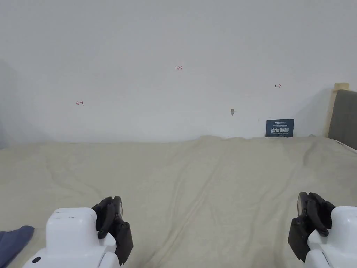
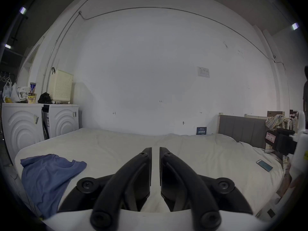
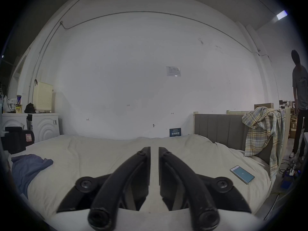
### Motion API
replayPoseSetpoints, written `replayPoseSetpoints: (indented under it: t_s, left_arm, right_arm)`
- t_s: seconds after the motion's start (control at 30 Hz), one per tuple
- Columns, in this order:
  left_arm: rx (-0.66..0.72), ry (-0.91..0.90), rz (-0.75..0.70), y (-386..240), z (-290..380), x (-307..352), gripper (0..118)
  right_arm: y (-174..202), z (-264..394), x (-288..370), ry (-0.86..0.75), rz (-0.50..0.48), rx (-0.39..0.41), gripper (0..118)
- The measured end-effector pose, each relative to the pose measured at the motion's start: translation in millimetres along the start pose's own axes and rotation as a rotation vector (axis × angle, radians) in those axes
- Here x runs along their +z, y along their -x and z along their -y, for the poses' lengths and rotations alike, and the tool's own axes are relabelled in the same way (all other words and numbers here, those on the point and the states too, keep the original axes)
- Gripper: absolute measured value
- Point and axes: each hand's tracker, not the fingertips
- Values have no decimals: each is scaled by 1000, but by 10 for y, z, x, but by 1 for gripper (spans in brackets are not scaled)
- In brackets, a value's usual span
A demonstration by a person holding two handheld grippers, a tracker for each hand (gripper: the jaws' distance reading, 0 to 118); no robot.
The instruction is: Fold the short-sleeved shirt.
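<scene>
- Shirt: a blue short-sleeved one lies crumpled at the left end of the bed, well left of both grippers; a corner of it shows at the lower left edge of the head view.
- Left gripper: jaws drawn nearly together with a thin slit between them and nothing in it, held above the cream sheet. In the head view it sits low left.
- Right gripper: likewise nearly closed and empty, with bare sheet showing through the slit. In the head view it sits low right.
- Writing: small red marks on the white wall include digits near the middle and an arrow-like mark to each side. A dark blue sign leans at the wall's foot and carries white characters, too small to make out.
- Phone: lies screen up on the sheet to the right.
- Plaid shirt: drapes over the grey headboard.
- Paper sheet: is fixed high on the wall, its print blurred.
- Person: stands at the far right.
</scene>
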Motion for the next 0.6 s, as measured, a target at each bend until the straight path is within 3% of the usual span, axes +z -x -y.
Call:
replayPoseSetpoints:
  t_s: [0.03, 0.13, 0.23, 0.4, 0.6]
  left_arm:
    - [5, 2, 8, 17, -6, -11, 7]
    - [-3, 26, 13, -9, -4, -56, 0]
    - [-5, 30, 12, -33, -5, -52, 0]
    - [-6, 36, 15, -51, 4, -98, 0]
    - [-6, 51, 14, -35, 26, -151, 0]
  right_arm:
    - [-3, 1, 0, -1, -4, 1, 0]
    - [24, 5, -21, 11, -23, 23, 0]
    - [33, 17, -29, 11, -4, 44, 0]
    - [-33, 15, -48, 25, -10, 1, 0]
    - [-47, 21, -70, 30, 4, 51, 0]
